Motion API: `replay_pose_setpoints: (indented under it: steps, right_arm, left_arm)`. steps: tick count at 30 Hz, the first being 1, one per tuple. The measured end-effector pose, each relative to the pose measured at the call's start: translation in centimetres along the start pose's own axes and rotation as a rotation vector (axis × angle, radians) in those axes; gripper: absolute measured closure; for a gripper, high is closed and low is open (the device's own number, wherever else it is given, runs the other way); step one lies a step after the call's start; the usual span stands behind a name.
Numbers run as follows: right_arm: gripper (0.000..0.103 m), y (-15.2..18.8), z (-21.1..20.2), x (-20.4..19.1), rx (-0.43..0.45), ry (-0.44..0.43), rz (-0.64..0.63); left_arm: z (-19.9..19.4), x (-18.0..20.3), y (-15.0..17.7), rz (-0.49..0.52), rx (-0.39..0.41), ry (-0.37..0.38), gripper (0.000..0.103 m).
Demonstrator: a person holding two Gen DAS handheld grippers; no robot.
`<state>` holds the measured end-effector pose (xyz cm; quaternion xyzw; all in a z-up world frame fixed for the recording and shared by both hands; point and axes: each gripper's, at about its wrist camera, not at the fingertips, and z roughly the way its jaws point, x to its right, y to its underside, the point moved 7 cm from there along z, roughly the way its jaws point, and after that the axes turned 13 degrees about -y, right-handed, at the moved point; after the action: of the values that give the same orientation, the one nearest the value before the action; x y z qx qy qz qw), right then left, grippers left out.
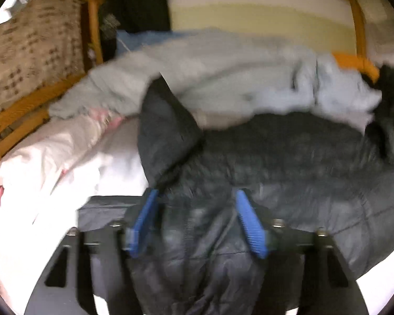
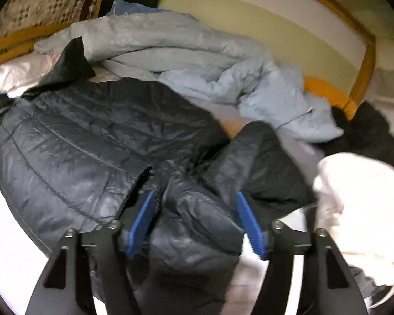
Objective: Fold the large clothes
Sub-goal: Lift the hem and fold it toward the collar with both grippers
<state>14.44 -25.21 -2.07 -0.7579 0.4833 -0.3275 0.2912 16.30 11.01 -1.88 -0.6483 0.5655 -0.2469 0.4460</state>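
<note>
White bed (image 1: 113, 162) w/ wood frame; dark puffer jacket (image 1: 289, 157), pale-blue garment (image 1: 223, 78) on it.
</note>
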Motion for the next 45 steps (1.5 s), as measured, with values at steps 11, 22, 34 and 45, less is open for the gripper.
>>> replay_pose_setpoints:
  steps: [11,22,34,45]
  right_arm:
    - [0.088,-1.1,-6.9,3.2,0.226,-0.049,0.285]
    - [0.089,4.1,6.1,2.7,-0.030,-0.188,0.406]
    - [0.089,4.5,7.5,2.7,-0.088,-0.194,0.434]
    - [0.044,4.6,0.5,4.4,0.055,-0.203,0.640]
  left_arm:
    - [0.9,-3.9,-0.8,-0.063,-0.056,-0.036,0.054]
    - [10.2,-7.0,4.8,-0.097,-0.299,-0.231,0.063]
    - [10.6,-7.0,5.5,-0.095,-0.339,-0.204,0.059]
    - [2.8,-9.9,2.1,-0.285,-0.197,-0.057,0.007]
